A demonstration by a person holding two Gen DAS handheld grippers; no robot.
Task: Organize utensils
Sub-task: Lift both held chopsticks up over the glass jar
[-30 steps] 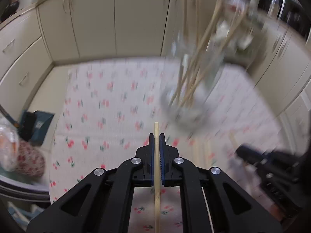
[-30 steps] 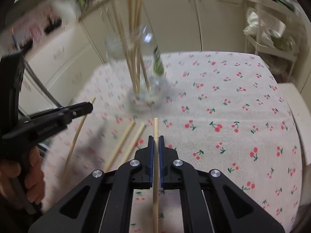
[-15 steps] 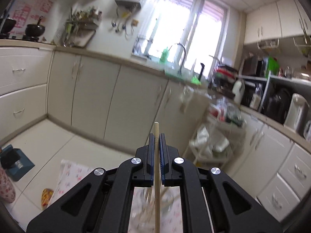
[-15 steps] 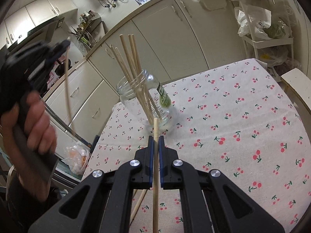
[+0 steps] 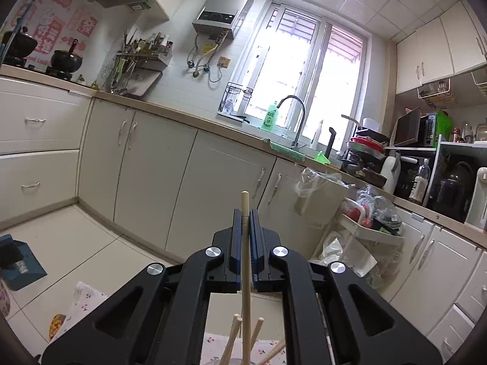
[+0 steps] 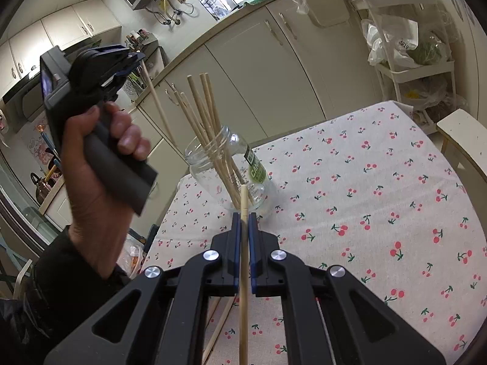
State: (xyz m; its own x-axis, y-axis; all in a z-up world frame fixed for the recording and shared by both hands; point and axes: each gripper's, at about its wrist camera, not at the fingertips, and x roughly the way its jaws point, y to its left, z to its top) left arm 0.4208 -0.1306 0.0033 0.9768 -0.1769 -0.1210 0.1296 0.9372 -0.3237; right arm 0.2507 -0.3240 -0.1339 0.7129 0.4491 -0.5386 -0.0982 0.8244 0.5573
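A clear glass jar (image 6: 226, 170) stands on the cherry-print tablecloth (image 6: 380, 200) and holds several wooden chopsticks (image 6: 207, 115). My left gripper (image 6: 134, 57) is raised above and left of the jar, shut on a chopstick (image 6: 156, 100) whose lower end points down at the jar mouth. In the left wrist view that gripper (image 5: 246, 213) grips the chopstick (image 5: 246, 261) upright, with chopstick tips (image 5: 237, 334) below. My right gripper (image 6: 243, 217) is shut on another chopstick (image 6: 243, 273), held in front of the jar above the table.
Loose chopsticks (image 6: 219, 325) lie on the cloth under my right gripper. Cream cabinets (image 6: 258, 70) run behind the table. A white trolley with bags (image 6: 411, 48) stands at the back right. A pale stool (image 6: 462, 140) sits by the table's right edge.
My left gripper rose from the table and tilted up to point its chopstick down over the jar. My right gripper lifted and tilted up a little with its chopstick.
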